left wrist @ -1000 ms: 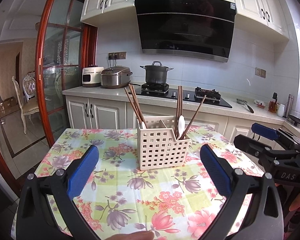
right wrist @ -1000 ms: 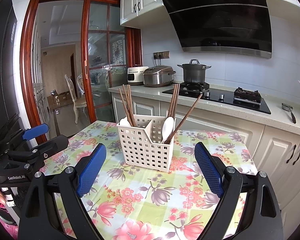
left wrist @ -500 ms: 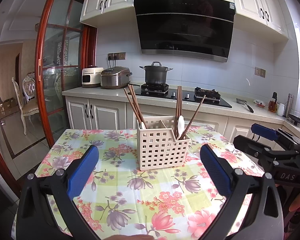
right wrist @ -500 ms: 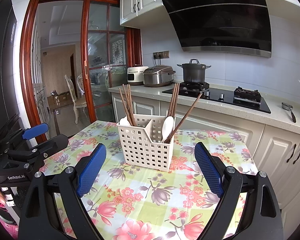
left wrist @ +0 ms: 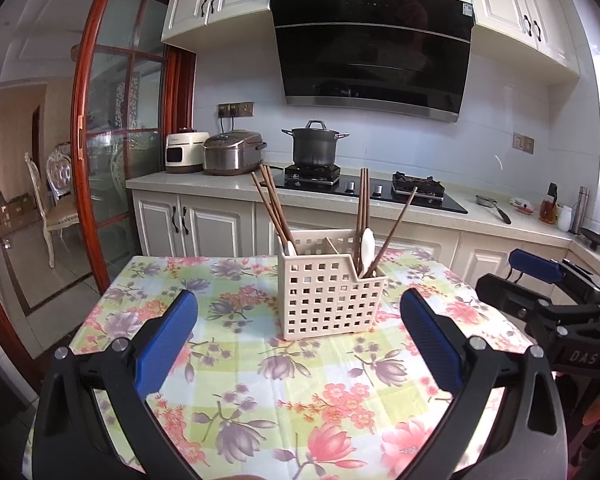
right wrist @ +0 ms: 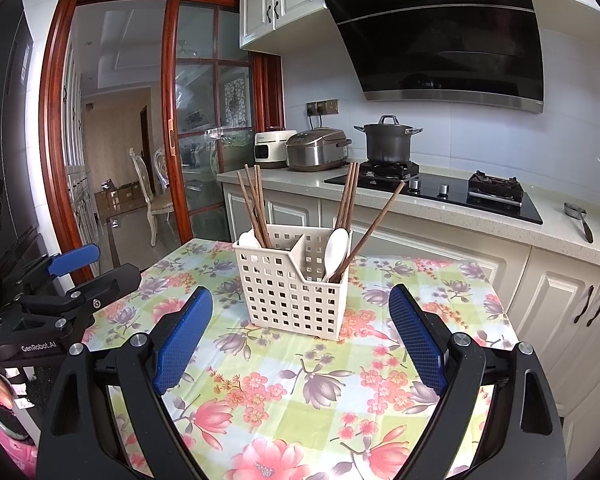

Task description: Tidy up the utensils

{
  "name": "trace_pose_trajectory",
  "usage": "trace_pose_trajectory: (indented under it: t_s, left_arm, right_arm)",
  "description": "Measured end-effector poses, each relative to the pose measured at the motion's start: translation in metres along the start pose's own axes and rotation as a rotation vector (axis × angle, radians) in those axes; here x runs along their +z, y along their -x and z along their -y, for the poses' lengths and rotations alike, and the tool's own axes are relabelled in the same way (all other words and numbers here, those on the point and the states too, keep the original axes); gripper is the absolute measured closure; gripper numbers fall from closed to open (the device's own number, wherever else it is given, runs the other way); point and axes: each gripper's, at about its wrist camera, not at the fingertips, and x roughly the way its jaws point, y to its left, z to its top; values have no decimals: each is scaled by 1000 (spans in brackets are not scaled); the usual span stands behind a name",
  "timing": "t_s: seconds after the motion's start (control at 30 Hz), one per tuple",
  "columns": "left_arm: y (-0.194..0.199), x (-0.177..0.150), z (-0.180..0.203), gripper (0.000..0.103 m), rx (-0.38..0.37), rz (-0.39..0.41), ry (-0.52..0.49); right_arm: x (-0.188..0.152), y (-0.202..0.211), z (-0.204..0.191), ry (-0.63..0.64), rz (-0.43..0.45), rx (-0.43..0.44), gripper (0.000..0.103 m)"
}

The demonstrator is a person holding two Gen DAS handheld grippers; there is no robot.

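Observation:
A cream perforated utensil basket stands on the floral tablecloth, split by a divider. Brown chopsticks and a white spoon stand in its left compartment. More chopsticks and a white spoon stand in its right one. My left gripper is open and empty, a little in front of the basket. In the right wrist view the basket stands ahead of my right gripper, also open and empty. Each gripper shows at the edge of the other's view.
The table's far edge runs close to white kitchen cabinets. The counter holds a rice cooker, a black pot on the hob and small items at the right. A glass sliding door stands at the left.

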Motion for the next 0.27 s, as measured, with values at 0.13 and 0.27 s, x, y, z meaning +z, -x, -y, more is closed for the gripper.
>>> trace_pose_trajectory:
  t_s: [0.13, 0.27]
  left_arm:
    - [-1, 0, -1, 5, 16, -1, -6]
    - [-3, -1, 2, 5, 26, -3, -21]
  right_arm:
    - [-2, -1, 2, -3, -2, 0, 19]
    - [-3, -1, 4, -2, -4, -2, 19]
